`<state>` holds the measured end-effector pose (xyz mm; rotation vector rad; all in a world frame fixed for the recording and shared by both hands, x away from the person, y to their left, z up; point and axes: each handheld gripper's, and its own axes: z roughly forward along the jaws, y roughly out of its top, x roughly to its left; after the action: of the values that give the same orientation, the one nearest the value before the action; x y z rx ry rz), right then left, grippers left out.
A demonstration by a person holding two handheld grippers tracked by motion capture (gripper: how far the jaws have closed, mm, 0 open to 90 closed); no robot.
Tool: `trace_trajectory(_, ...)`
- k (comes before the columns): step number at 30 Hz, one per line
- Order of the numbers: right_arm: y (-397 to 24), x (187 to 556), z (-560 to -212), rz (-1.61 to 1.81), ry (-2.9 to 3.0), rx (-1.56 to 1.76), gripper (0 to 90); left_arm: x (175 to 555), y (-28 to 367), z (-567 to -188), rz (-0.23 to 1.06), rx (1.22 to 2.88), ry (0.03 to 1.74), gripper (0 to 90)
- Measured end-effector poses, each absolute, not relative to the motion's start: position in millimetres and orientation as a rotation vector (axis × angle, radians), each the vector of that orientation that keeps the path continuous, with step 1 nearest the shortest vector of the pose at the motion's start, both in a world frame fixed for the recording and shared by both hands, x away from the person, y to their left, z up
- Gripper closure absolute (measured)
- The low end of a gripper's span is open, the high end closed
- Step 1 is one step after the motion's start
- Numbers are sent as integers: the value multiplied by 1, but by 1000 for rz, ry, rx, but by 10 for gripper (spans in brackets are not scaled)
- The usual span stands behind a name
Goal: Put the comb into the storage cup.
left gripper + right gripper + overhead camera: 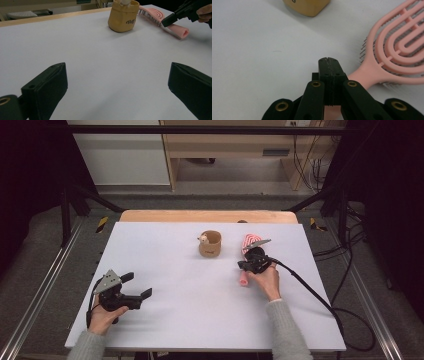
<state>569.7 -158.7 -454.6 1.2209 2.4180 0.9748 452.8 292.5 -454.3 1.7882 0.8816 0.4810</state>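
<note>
Right gripper view: right gripper (329,60), fingers pressed together with nothing between them, over the handle of the pink hairbrush (397,52), which lies flat on the white surface (262,50) just right of the fingertips, tan cup (308,6) beyond; left gripper (138,285), fingers spread, empty, well apart.

Pink vented hairbrush (247,251) flat on the white table, near tan cup

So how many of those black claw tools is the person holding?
2. The left claw sits near the table's front left, jaws wide apart. The right claw is farther back on the right, jaws shut, over the pink hairbrush's handle.
</note>
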Motion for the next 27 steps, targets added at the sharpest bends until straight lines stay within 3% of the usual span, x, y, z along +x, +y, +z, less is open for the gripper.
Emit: trace_trajectory(27, -185, 558, -458, 989, 2389, 1248, 900, 453, 292, -455, 482, 1792, 883, 23)
